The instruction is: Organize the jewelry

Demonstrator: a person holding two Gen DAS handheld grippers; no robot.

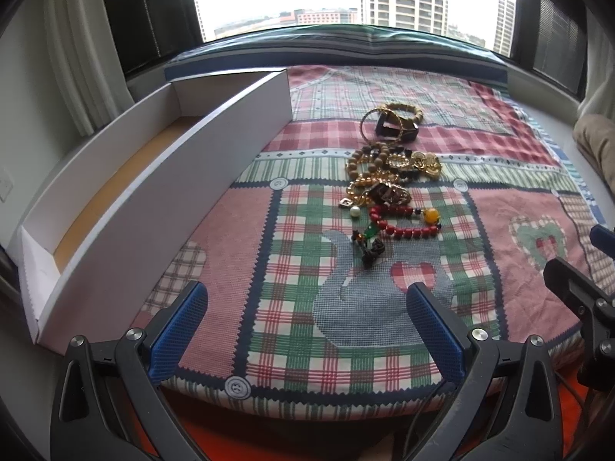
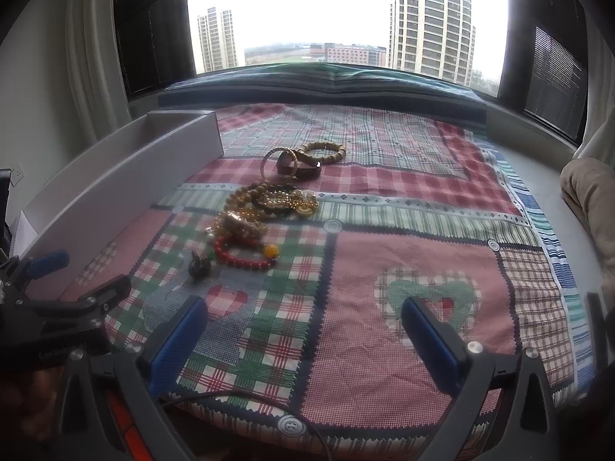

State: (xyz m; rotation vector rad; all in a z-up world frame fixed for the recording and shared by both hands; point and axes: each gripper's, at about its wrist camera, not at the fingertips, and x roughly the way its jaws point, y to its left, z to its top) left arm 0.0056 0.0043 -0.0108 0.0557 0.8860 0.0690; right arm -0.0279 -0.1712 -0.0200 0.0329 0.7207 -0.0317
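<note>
Both the left gripper point(image 1: 307, 330) and the right gripper point(image 2: 303, 338) hang released low in their frames, holding nothing. Mid-frame on the patchwork cloth point(image 1: 238, 253) lies the jewelry pile point(image 1: 388, 176), nearest the red bead bracelet point(image 1: 403, 223). I would pinch that single strand first, lifting slowly to avoid snags, toward the empty white box point(image 1: 161, 176) at left. No legible writing.

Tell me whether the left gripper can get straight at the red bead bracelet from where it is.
Probably yes. The left gripper is open, holds nothing, and only bare patchwork cloth lies between it and the red bead bracelet, the nearest of the jewelry apart from a small dark knotted piece.
</note>
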